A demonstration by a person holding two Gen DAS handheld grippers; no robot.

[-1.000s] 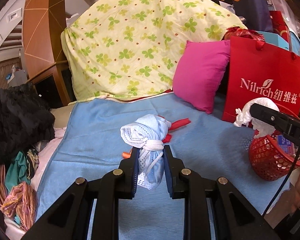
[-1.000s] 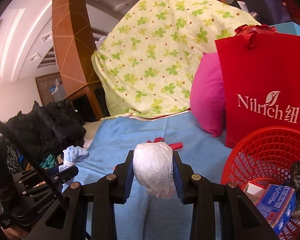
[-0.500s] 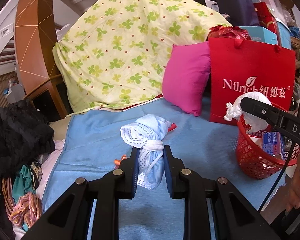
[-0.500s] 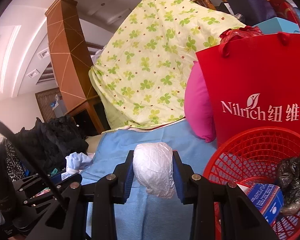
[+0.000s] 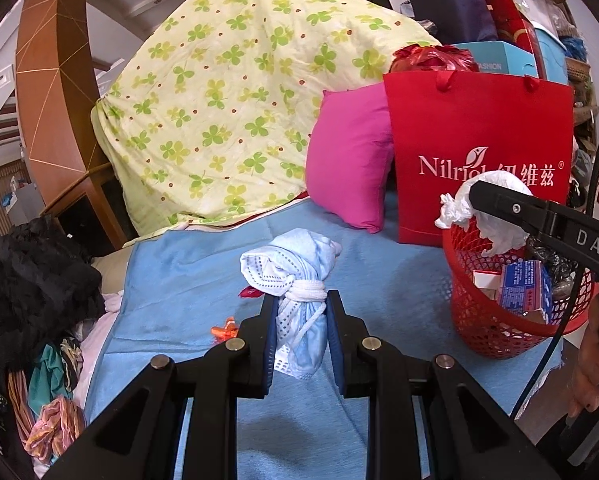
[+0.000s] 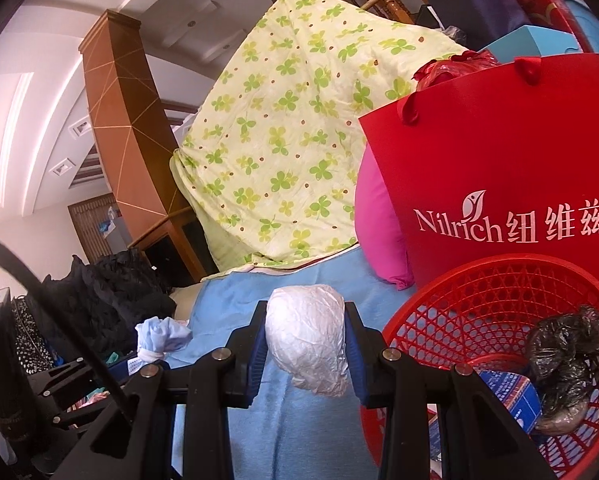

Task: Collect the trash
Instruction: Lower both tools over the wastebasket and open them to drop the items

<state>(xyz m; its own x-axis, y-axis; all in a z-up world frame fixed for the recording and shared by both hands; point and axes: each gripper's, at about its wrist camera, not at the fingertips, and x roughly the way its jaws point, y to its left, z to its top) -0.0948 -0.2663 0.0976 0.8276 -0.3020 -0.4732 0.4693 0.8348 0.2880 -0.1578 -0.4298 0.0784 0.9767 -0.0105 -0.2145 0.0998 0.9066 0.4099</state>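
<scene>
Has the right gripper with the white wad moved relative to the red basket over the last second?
Yes. The right gripper, shut on the white plastic wad, has closed in on the red basket, which now fills more of the right wrist view.

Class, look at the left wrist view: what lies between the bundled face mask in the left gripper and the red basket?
Only bare blue cloth separates the mask bundle from the red basket.

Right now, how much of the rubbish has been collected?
Partly done: the red basket already holds a black bag and a blue box. In hand: the left gripper clamps a bundled face mask, the right gripper a white wad. Orange scrap remains.
</scene>
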